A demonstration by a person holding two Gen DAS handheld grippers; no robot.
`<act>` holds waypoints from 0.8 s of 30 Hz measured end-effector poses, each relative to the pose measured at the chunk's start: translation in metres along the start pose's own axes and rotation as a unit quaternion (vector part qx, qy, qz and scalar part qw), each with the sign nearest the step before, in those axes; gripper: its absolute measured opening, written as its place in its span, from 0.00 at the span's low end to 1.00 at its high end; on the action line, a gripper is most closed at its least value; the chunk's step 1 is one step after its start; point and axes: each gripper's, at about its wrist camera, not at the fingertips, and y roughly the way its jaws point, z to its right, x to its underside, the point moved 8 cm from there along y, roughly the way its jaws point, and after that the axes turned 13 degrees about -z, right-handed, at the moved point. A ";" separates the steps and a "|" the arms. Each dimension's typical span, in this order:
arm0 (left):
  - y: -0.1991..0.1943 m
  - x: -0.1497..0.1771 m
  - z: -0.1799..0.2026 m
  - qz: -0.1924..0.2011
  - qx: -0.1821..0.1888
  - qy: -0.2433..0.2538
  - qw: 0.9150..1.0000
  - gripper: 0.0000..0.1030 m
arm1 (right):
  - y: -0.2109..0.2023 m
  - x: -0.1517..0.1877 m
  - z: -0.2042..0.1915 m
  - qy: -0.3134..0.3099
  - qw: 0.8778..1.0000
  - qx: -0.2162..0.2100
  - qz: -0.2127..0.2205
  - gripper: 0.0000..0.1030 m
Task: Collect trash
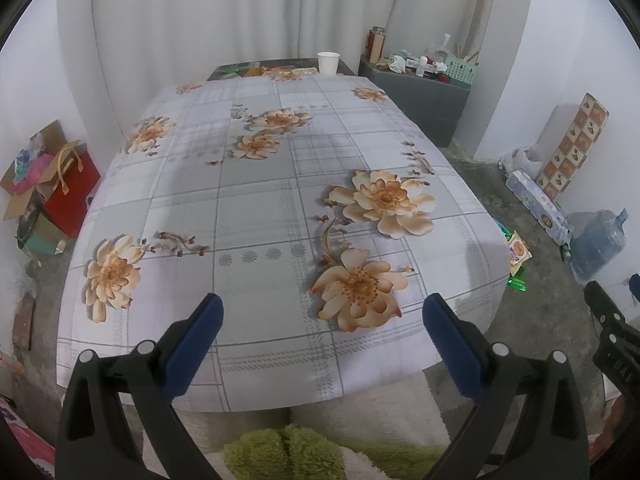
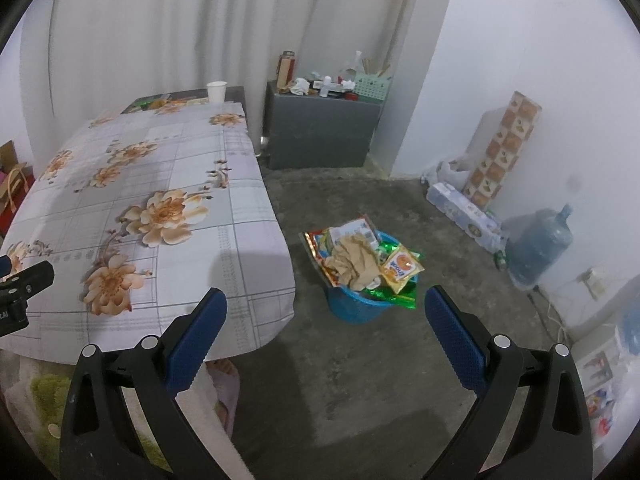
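Both grippers (image 1: pixel 322 316) (image 2: pixel 326 310) agape, empty, over floral tablecloth (image 1: pixel 256 208) and concrete floor (image 2: pixel 360 380), trash-filled blue basket (image 2: pixel 360 304) nearby.

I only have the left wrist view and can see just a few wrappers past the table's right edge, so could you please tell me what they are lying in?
Observer: They sit in a blue plastic basket on the concrete floor, beside the floral-clothed table.
Operator: Thank you. Is the basket full?
Observer: Yes, heaped above its rim; a crumpled beige paper lies on top.
Operator: Is the right gripper carrying anything?
Observer: No, the right gripper is open and empty, aimed toward the basket.
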 end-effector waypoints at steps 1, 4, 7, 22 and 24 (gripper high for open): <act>0.000 0.000 -0.001 0.000 -0.002 0.001 1.000 0.95 | 0.000 0.000 0.001 -0.001 1.000 0.000 0.000 0.93; -0.001 -0.002 -0.003 0.004 -0.007 0.004 1.000 0.95 | 0.000 0.000 0.000 0.000 1.000 -0.001 0.000 0.93; -0.003 -0.003 -0.006 0.007 -0.013 0.009 1.000 0.95 | 0.001 -0.001 -0.001 0.000 1.000 -0.001 0.000 0.93; -0.001 0.001 0.000 0.003 -0.012 0.025 1.000 0.95 | 0.006 -0.002 -0.001 -0.001 1.000 -0.003 -0.002 0.93; -0.001 0.001 -0.001 0.002 -0.011 0.025 1.000 0.95 | 0.007 -0.002 0.000 -0.001 1.000 -0.003 -0.002 0.92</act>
